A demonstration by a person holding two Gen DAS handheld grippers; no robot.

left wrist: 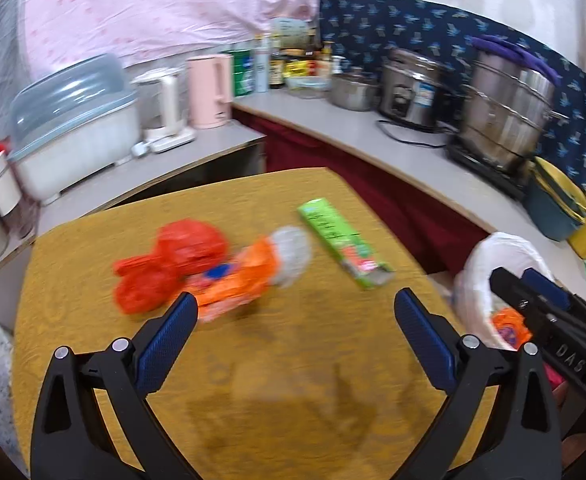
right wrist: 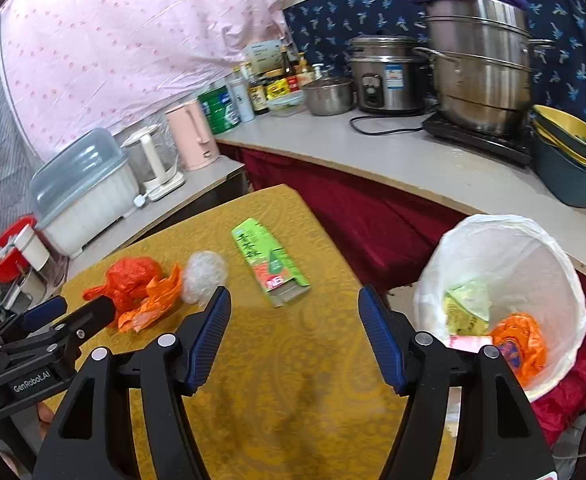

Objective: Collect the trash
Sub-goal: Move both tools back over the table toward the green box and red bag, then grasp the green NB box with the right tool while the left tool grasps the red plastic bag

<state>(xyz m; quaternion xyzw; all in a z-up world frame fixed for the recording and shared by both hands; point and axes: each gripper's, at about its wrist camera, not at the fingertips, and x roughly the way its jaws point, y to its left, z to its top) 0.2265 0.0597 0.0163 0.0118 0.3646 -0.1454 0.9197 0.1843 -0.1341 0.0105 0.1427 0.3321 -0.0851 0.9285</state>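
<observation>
right wrist view shows the yellow table [right wrist: 293, 380] with the lined bin [right wrist: 565, 280] off its right edge, then a green carton [right wrist: 271, 266], red bag [right wrist: 133, 276], orange wrapper [right wrist: 153, 304] and clear wad [right wrist: 204, 276] awaiting collection. both the right gripper [right wrist: 295, 330] and left gripper [left wrist: 295, 330] are spread wide, holding nothing. light plastic could slip from a loose pinch and miss the bin; left wrist view is motion-blurred, and bin contents are partly hidden.

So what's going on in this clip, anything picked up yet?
Trash is being cleared from the yellow table. Both the left gripper and right gripper are open and empty. A red bag, orange wrapper, clear plastic ball and green carton remain; the lined bin already holds some.
</observation>
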